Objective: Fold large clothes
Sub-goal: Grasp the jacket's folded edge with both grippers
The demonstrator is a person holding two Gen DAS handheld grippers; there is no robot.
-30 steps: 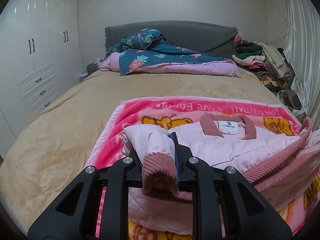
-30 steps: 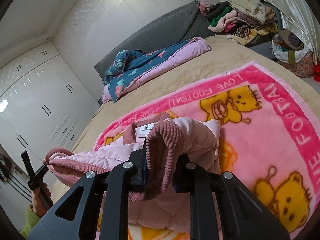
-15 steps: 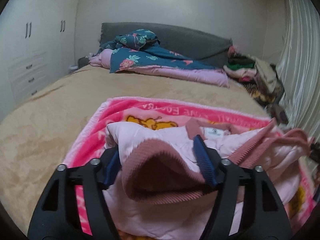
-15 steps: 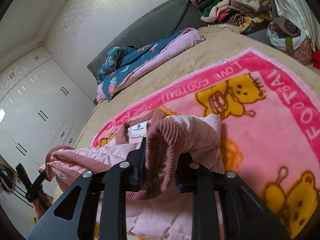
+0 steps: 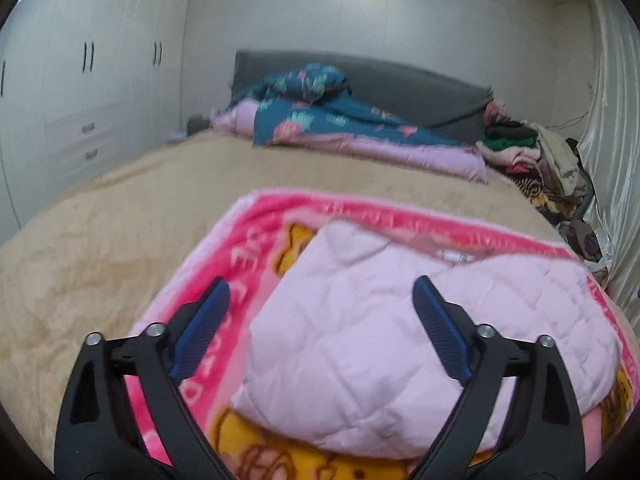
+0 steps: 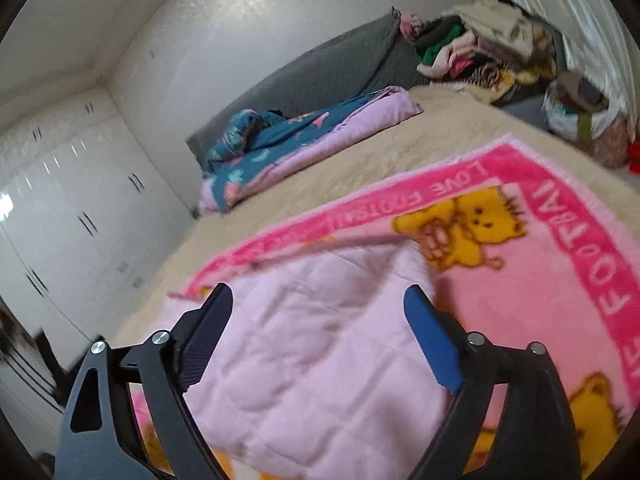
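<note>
A pale pink quilted jacket (image 5: 360, 344) lies folded over on a bright pink cartoon blanket (image 5: 256, 240) spread on the bed. My left gripper (image 5: 322, 292) hovers just above the jacket's near left part. Its jaws are opening wide and nothing is pressed between the blue pads. In the right wrist view the same jacket (image 6: 320, 352) lies flat on the blanket (image 6: 540, 264). My right gripper (image 6: 318, 300) hangs over it, jaws opening too, with the fabric below them and free of the pads.
The tan bedspread (image 5: 120, 216) runs back to a teal and lilac duvet (image 5: 340, 128) against the grey headboard. A heap of clothes (image 5: 532, 160) is at the far right by a curtain. White wardrobes (image 5: 80, 100) line the left wall.
Both grippers let go of the ribbed pink hem they were shut on and spread wide. The jacket's lifted half dropped flat over the rest. Both hands sank slightly.
</note>
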